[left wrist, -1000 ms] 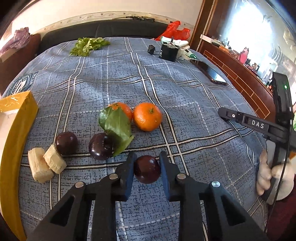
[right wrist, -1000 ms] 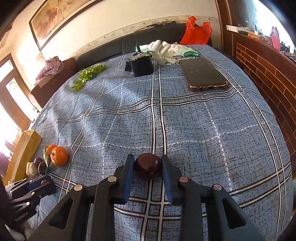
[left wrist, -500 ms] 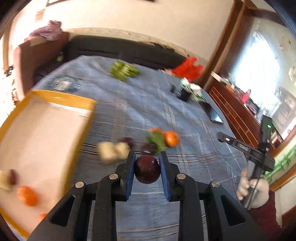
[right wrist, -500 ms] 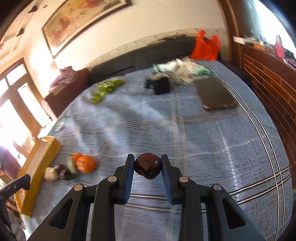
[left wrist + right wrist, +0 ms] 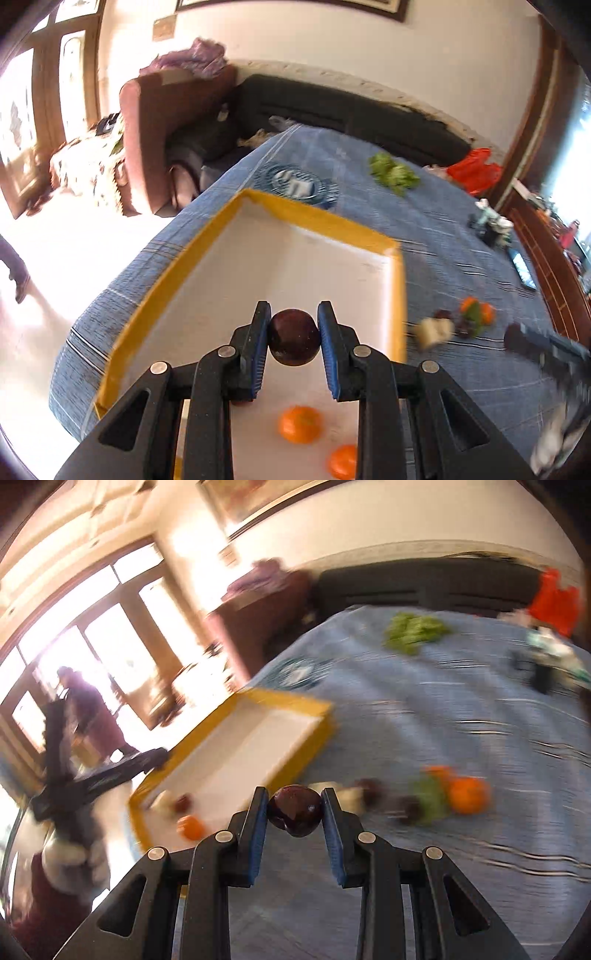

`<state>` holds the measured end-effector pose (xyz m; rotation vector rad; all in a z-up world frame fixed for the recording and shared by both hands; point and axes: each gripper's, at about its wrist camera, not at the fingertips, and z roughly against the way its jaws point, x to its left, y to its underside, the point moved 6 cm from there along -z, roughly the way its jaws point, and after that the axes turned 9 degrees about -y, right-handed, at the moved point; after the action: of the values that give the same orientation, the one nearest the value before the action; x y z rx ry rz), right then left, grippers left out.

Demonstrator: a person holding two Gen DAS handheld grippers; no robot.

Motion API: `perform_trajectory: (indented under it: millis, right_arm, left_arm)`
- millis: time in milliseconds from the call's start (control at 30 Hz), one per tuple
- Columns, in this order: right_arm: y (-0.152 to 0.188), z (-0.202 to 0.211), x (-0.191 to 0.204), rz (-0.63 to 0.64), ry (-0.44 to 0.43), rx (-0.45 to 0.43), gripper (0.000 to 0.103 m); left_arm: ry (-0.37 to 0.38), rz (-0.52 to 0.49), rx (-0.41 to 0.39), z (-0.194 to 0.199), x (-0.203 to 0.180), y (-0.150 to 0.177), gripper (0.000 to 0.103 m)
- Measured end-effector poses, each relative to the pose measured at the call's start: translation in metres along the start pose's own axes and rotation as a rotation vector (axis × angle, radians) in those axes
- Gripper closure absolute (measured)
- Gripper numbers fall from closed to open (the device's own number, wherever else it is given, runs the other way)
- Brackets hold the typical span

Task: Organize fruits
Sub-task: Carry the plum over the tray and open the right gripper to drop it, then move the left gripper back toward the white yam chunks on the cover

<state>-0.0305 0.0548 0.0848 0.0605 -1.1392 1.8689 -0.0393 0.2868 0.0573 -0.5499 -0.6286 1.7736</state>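
I see a dark plum (image 5: pixel 293 336) pinched between my left gripper's (image 5: pixel 293 341) blue fingers (image 5: pixel 258 354), hanging over the yellow-rimmed tray (image 5: pixel 399 295) at the bed's (image 5: pixel 443 221) corner. My right gripper (image 5: pixel 294 812) clamps a second plum (image 5: pixel 294 810) over the blanket beside the tray.

On the table (image 5: pixel 461 236), the tray (image 5: pixel 306 216) holds two oranges (image 5: pixel 300 424), with loose fruit (image 5: pixel 472 317) at its three o'clock.

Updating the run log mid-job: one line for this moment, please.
left gripper: shut on dark plum, over yellow-rimmed tray | right gripper: shut on second plum, above blue cloth | tray: two oranges
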Motion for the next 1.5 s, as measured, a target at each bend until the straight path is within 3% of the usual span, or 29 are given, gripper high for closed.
perform_trajectory:
  millis: [233, 533, 567, 633, 700, 800, 967, 1167, 1500]
  right_arm:
    - [0.017, -0.097, 0.066, 0.128, -0.027, 0.164, 0.071]
    - [0.035, -0.165, 0.072, 0.185, 0.044, 0.271, 0.070]
    - [0.035, -0.165, 0.073, 0.186, 0.046, 0.275, 0.070]
    - [0.039, -0.168, 0.072, 0.193, 0.055, 0.281, 0.070]
    - [0.040, -0.171, 0.071, 0.205, 0.064, 0.284, 0.069]
    - [0.039, -0.170, 0.074, 0.215, 0.066, 0.282, 0.069]
    - [0.026, -0.141, 0.075, 0.201, 0.041, 0.212, 0.069]
    - [0.007, -0.077, 0.047, 0.129, 0.051, 0.086, 0.066]
    - [-0.002, 0.059, -0.088, -0.106, 0.260, -0.112, 0.062]
  left_arm:
    - [-0.031, 0.060, 0.118, -0.056, 0.036, 0.004, 0.078]
    - [-0.008, 0.124, 0.179, -0.077, 0.056, 0.013, 0.076]
    - [-0.005, 0.129, 0.178, -0.076, 0.057, 0.013, 0.075]
    - [-0.006, 0.133, 0.172, -0.075, 0.059, 0.012, 0.058]
    - [0.001, 0.143, 0.159, -0.073, 0.061, 0.011, 0.051]
    - [0.003, 0.157, 0.141, -0.066, 0.063, 0.011, 0.051]
    - [0.012, 0.168, 0.077, -0.034, 0.060, 0.010, 0.049]
    - [0.057, 0.165, -0.001, 0.012, 0.043, 0.011, 0.037]
    - [0.174, 0.061, -0.050, 0.054, -0.034, 0.020, 0.032]
